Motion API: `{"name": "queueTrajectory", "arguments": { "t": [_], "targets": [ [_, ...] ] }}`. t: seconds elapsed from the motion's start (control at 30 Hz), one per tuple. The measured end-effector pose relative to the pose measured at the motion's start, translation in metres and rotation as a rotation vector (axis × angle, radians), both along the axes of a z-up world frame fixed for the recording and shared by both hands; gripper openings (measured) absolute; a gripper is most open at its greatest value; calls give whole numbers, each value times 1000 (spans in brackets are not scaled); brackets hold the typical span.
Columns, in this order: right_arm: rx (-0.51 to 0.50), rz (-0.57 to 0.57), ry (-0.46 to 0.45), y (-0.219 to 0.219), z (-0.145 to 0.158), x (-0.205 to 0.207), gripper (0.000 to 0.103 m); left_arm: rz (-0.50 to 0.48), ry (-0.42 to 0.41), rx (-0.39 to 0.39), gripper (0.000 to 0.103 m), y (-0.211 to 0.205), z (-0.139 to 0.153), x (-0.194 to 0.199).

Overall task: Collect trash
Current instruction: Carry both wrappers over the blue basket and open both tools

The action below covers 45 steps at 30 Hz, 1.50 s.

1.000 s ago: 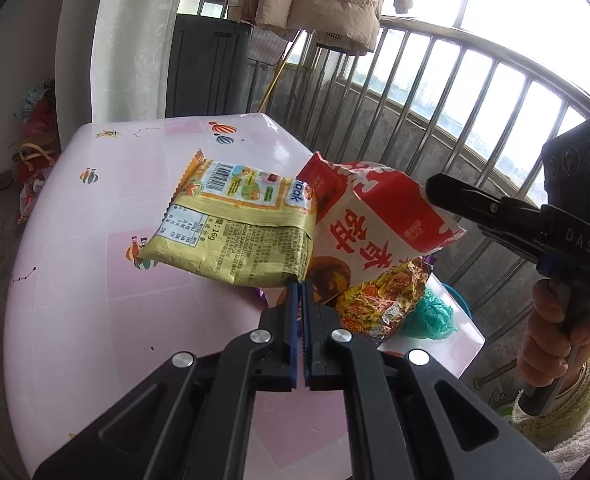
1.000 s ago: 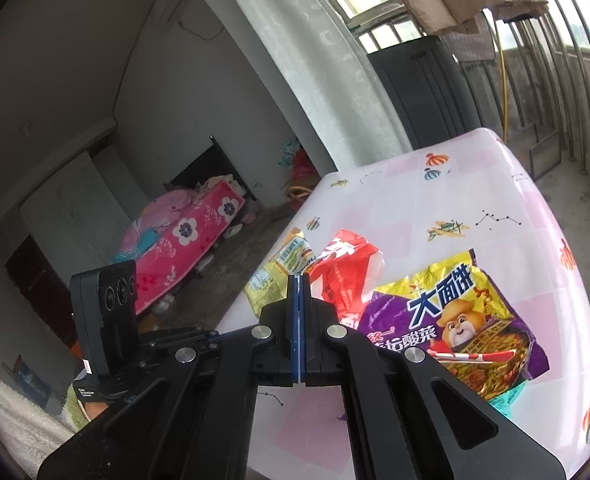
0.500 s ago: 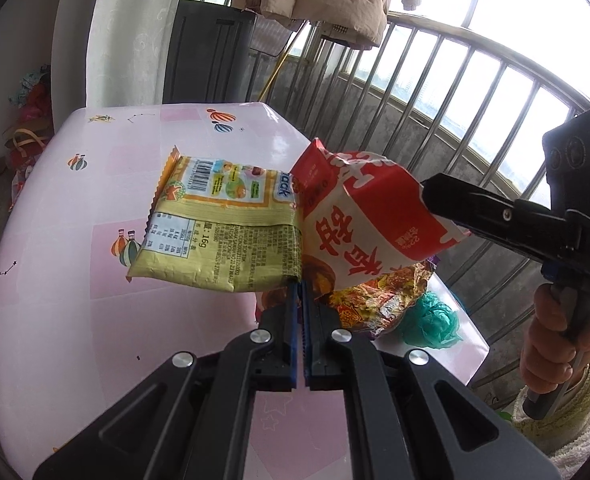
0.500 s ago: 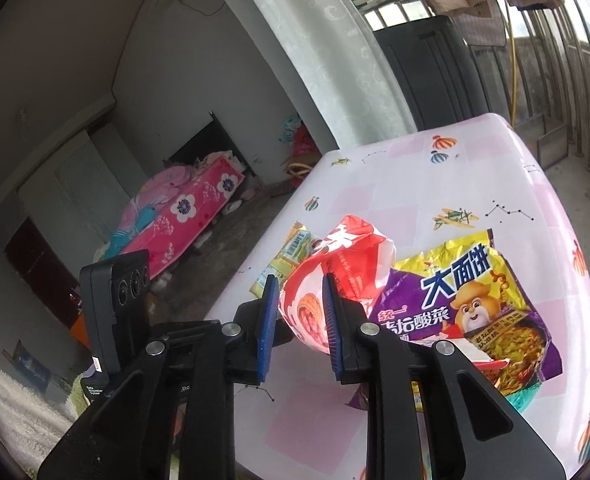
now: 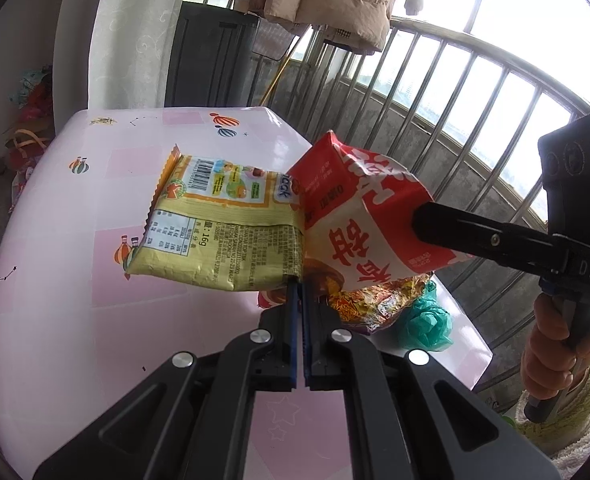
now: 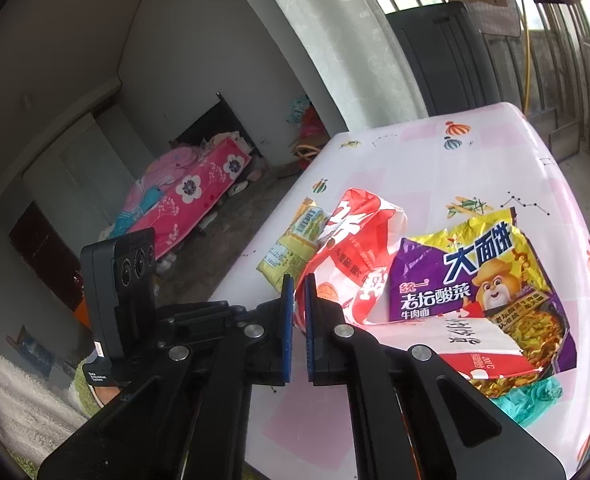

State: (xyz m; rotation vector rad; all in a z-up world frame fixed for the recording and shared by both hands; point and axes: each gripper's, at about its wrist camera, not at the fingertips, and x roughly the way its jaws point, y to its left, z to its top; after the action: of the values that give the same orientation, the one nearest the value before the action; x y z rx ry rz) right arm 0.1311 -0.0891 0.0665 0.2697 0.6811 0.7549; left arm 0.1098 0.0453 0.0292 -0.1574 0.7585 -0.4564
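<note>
The left gripper (image 5: 300, 292) pinches the lower corner of the yellow snack wrapper (image 5: 223, 224), holding it raised above the pink table (image 5: 55, 320), probably so both wrappers can go together. The right gripper (image 6: 298, 300) has its jaws nearly together on an edge of the red-and-white bag (image 6: 347, 248), which sits just right of the yellow wrapper and touches it. The red bag's mouth gapes; its contents cannot be seen. Behind the red bag, the purple noodle packet (image 6: 475, 276) and a teal plastic scrap (image 6: 535, 396) lie on the table. No bin is visible.

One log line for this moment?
left hand-held gripper: shut on yellow foil snack wrapper | right hand-held gripper: closing on red-and-white plastic bag
</note>
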Motion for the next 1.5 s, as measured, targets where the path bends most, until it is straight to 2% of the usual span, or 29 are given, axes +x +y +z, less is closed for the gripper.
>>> {"name": "queueTrajectory", "arguments": {
  "t": [0.1,0.23,0.4,0.5,0.6,0.73,0.83,0.93,1.07,1.27,1.37,1.5],
  "targets": [
    [24,-22,-44,-6,9,-1,1,20,-33,-11,1,8,13,-2],
    [100,-71,-130,-30,37,-9,0,31,-113,-12,1,16,42,-8],
    [217,-178,-275,-85,84,-34,0,-25,-208,-16,1,8,81,-14],
    [250,-282,-367,-127,105,-63,0,-108,-237,-24,1,-14,98,-15],
    [216,-429,-426,-169,112,-95,0,-229,-239,-29,1,-49,107,-12],
    [148,-647,-415,-221,95,-133,0,-427,-188,-33,1,-114,107,-4],
    [127,-795,-354,-258,69,-152,0,-582,-84,-38,1,-176,94,11],
    [108,-922,-278,-290,37,-164,0,-721,41,-29,1,-247,69,21],
    [53,-1056,-156,-321,-7,-164,0,-868,180,68,1,-342,23,22],
    [-22,-1172,-10,-363,-63,-153,1,-1008,287,238,2,-451,-45,18],
    [10,-1205,18,-386,-83,-146,1,-1043,298,308,2,-493,-76,19],
    [16,-1254,53,-413,-118,-133,5,-1078,321,333,6,-537,-117,24]
  ]
}}
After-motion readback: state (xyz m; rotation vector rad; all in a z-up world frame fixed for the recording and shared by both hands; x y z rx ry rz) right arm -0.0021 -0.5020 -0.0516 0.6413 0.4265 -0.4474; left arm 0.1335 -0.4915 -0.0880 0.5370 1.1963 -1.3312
